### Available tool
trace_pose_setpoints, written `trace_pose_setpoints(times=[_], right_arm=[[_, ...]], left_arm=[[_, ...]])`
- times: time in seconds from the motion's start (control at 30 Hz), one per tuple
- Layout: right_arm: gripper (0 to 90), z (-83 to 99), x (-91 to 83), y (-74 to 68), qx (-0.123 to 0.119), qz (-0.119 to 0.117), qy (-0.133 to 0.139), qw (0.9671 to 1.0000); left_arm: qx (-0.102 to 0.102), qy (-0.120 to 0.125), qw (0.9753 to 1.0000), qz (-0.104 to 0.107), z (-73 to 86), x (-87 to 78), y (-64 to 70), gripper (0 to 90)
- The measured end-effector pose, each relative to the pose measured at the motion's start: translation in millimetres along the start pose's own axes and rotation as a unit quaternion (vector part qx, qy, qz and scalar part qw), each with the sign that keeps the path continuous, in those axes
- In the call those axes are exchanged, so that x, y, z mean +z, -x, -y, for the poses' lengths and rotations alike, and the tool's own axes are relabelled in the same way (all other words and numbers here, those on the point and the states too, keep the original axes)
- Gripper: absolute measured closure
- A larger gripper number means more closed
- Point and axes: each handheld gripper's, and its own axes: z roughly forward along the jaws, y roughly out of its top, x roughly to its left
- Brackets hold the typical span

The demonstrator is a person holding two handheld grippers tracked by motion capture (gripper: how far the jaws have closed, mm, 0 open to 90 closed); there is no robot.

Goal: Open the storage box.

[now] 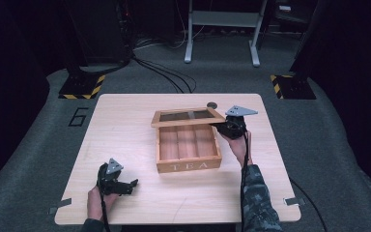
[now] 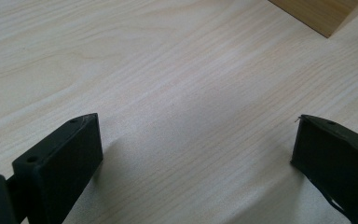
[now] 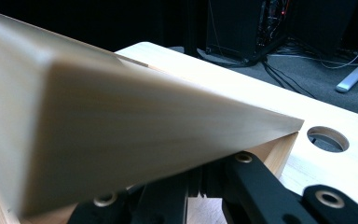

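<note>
A wooden tea box point(image 1: 189, 166) marked TEA stands mid-table with several bare compartments showing. Its glass-paned lid point(image 1: 187, 117) is tilted up on the far hinge. My right gripper point(image 1: 222, 126) is at the lid's right front corner, shut on the frame. In the right gripper view the pale lid edge point(image 3: 121, 126) runs across close up and covers the jaw tips. My left gripper point(image 1: 133, 185) rests low on the table point(image 1: 125, 125) at the near left, open, with bare wood between its jaws point(image 2: 198, 140). A corner of the box point(image 2: 317, 14) lies ahead of it.
A round cable hole point(image 1: 211, 105) is in the tabletop behind the box, also close by in the right gripper view point(image 3: 327, 138). Cables point(image 1: 164, 72), a grey stand frame point(image 1: 222, 29) and striped floor bases point(image 1: 82, 87) lie beyond the table's far edge.
</note>
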Motion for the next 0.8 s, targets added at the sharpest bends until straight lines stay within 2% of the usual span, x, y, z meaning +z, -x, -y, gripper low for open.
trace_pose_setpoints(times=[0.8], right_arm=[[89.3,-1.7,0.3,0.2,0.003,0.0,-0.001,1.0]], left_arm=[[-0.004,0.001,1.0,0.0,0.1,0.2,0.5,1.4]])
